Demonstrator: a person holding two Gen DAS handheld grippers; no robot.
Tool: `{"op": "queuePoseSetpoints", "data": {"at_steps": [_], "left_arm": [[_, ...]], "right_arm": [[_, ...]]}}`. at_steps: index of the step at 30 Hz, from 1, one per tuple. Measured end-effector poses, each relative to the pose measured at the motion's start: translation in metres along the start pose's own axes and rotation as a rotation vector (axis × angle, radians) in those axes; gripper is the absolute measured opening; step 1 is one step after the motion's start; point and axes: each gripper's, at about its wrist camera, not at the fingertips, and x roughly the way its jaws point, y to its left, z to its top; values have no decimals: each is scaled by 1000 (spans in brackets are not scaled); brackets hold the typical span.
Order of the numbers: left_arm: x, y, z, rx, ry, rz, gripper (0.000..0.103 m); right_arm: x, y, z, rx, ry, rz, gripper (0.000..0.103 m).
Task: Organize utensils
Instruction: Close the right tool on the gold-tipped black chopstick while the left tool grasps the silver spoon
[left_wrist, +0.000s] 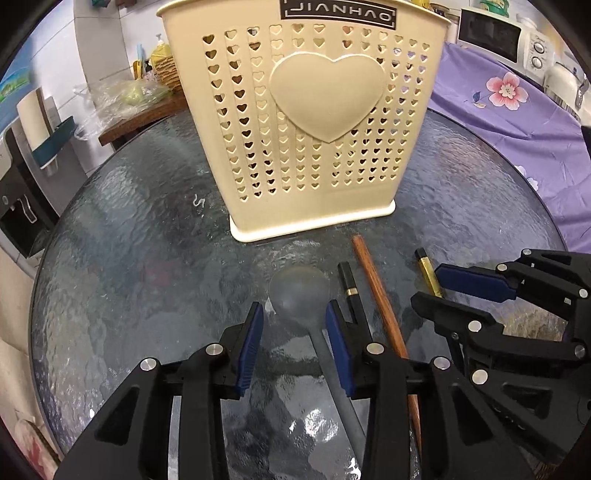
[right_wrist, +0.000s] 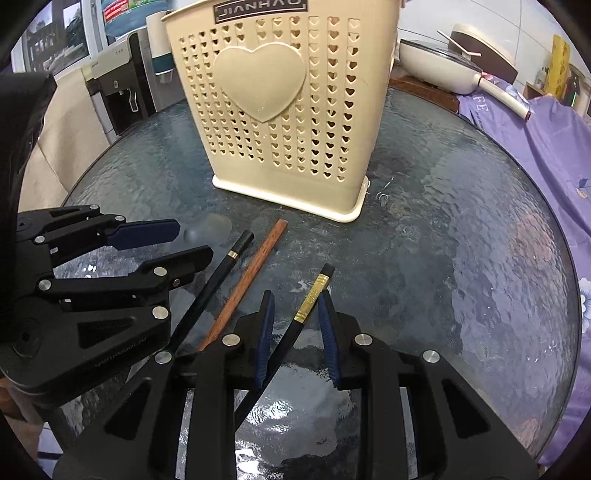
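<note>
A cream utensil holder (left_wrist: 303, 122) with heart holes stands on the round glass table (left_wrist: 129, 240); it also shows in the right wrist view (right_wrist: 284, 122). A translucent grey spoon (left_wrist: 300, 291) lies between the fingers of my open left gripper (left_wrist: 294, 314). A black chopstick (left_wrist: 349, 286), a brown wooden chopstick (left_wrist: 373, 291) and a black chopstick with a gold band (left_wrist: 428, 271) lie to its right. My right gripper (right_wrist: 296, 302) is open around the gold-banded chopstick (right_wrist: 312, 299), down at the table. The black chopstick (right_wrist: 218, 291) and the brown one (right_wrist: 251, 280) lie left of it.
A purple flowered cloth (left_wrist: 517, 110) covers furniture to the right. A white pan (right_wrist: 443, 62) sits behind the holder on a wooden surface. A microwave (left_wrist: 495, 33), plastic bags (left_wrist: 118, 99) and a water dispenser (right_wrist: 110, 96) stand beyond the table.
</note>
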Motion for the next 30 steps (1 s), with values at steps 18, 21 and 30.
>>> {"op": "queuePoseSetpoints", "data": {"at_steps": [18,21,30], "left_arm": [[6,-3,8,8,6,-13,33],[6,-2,8,7,7,-13,33],[0,5,5,-19,-20,-32,33]], "right_arm": [[9,-10,16,66,24,51,13],[9,-7,16,70,27,47,12],[7,-14,14,132,19,89,8]]}}
